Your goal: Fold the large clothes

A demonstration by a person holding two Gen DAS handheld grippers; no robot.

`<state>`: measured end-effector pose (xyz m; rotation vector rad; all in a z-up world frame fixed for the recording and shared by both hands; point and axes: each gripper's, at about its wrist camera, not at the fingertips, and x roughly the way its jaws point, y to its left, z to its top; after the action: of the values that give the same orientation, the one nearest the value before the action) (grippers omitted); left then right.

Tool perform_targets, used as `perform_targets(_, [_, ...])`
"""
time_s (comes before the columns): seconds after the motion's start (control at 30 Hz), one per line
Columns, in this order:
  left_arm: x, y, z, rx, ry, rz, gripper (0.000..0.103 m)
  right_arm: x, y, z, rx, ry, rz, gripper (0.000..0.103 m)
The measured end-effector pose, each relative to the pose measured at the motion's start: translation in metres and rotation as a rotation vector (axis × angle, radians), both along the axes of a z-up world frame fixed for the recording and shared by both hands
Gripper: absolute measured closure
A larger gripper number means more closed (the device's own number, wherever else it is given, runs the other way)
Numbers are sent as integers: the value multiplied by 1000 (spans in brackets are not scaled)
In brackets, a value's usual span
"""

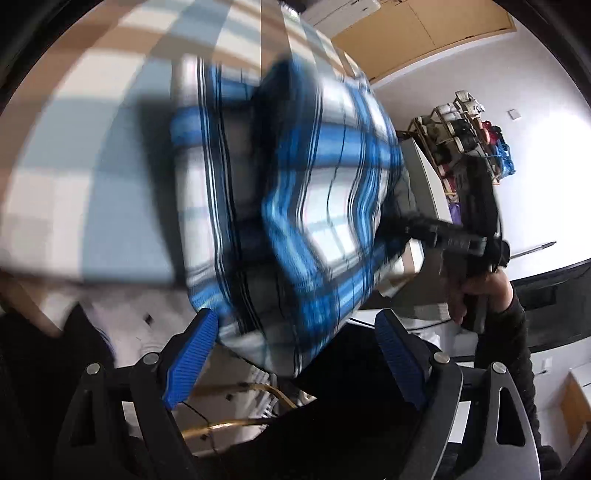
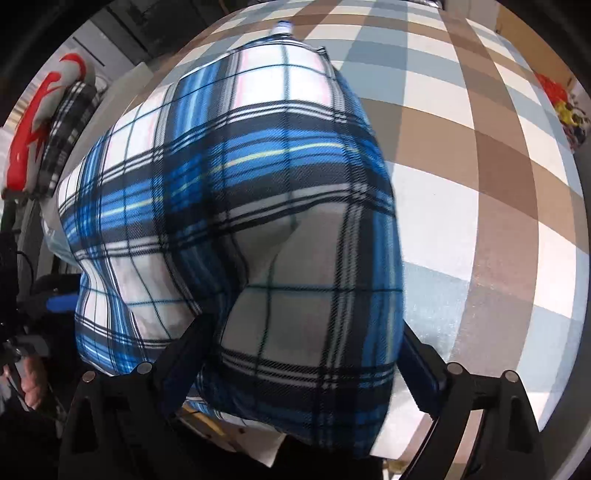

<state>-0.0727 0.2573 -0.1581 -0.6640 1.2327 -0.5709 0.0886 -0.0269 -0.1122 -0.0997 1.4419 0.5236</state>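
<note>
Blue plaid garment (image 2: 236, 206) is filling mid-frame over a checked cloth (image 2: 480, 177); left gripper (image 1: 295, 354) is spreading wide, right gripper (image 2: 303, 354) jaws apart, fabric bunched between.

You are working over a checked tablecloth (image 2: 480, 155) in brown, white and grey-blue squares. A rack of shoes (image 1: 461, 125) is standing against the white wall at your 2 o'clock. A wooden cabinet (image 1: 424, 33) is hanging at 1 o'clock. A red-and-white item (image 2: 33, 136) is lying at 9 o'clock in the right wrist view.
</note>
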Motion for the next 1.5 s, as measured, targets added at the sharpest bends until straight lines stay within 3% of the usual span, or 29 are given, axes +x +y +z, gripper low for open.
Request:
perform_targets(0.07, [-1, -12, -11, 18, 18, -5, 19, -2, -1, 1, 29, -4, 3, 20])
perform_targets(0.2, [0, -34, -35, -49, 98, -33, 19, -12, -3, 3, 35, -38, 10, 24])
perform_targets(0.3, [-2, -43, -40, -58, 106, -46, 20, -17, -5, 4, 56, -47, -11, 25])
perform_targets(0.53, [1, -42, 2, -155, -9, -65, 20, -29, -24, 4, 159, -58, -93, 38])
perform_targets(0.67, [14, -30, 18, -167, -47, -54, 20, -32, -35, 4, 240, -23, -140, 42])
perform_targets(0.93, [66, -26, 32, -77, -60, -80, 20, -36, -37, 16, 265, -68, -219, 46])
perform_targets(1.17, [127, -28, 32, 98, -104, 2, 20, 7, -13, 10, 290, -105, -383, 46])
perform_targets(1.3, [112, -8, 27, 138, -106, 103, 20, 24, -10, 2, 372, -185, -415, 41])
perform_targets(1.4, [77, 3, 48, 199, -199, 160, 20, 23, -16, 1, 410, -166, -395, 37])
perform_targets(1.5, [70, -1, 78, 221, -318, 148, 19, 19, -24, 16, 433, -212, -376, 34])
